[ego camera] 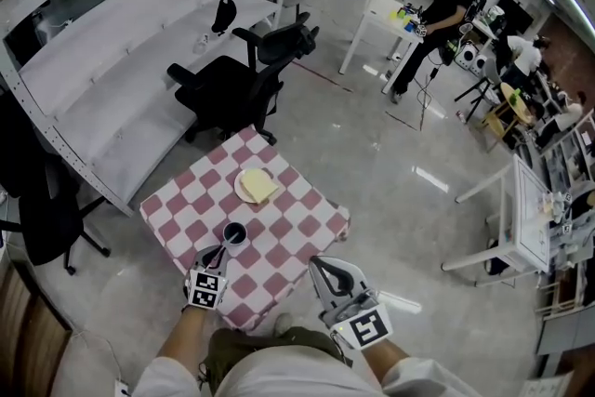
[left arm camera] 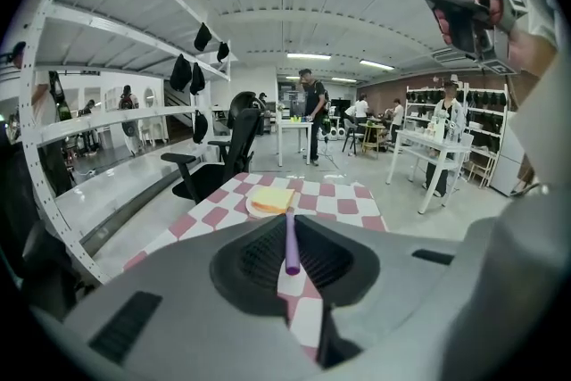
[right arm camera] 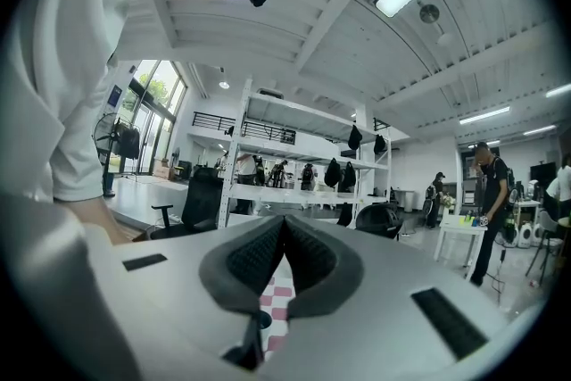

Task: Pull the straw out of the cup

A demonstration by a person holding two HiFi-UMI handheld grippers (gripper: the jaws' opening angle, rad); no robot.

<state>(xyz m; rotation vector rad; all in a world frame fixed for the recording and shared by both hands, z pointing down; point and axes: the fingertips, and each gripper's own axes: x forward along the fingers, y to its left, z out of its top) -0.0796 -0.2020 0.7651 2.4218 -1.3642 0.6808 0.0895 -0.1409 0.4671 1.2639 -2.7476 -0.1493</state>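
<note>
A dark cup (ego camera: 234, 235) stands on the red-and-white checked table (ego camera: 297, 228), near its front edge. Just in front of the cup is my left gripper (ego camera: 217, 258), shut on a purple straw (left arm camera: 291, 244). In the left gripper view the straw runs along the narrow slit between the pads (left arm camera: 259, 259), and the left gripper (left arm camera: 288, 217) hides the straw's far end and the cup. I cannot tell whether the straw still reaches into the cup. My right gripper (ego camera: 318, 265) hangs off the table's front right corner, shut and empty, and in its own view the right gripper (right arm camera: 284, 226) has its tips touching.
A white plate (ego camera: 253, 186) with a yellow pad (left arm camera: 272, 197) lies at the table's middle. A black office chair (ego camera: 244, 79) stands behind the table, beside long grey shelving (ego camera: 112, 60). A white table (ego camera: 516, 218) is at the right, and people stand at a far bench.
</note>
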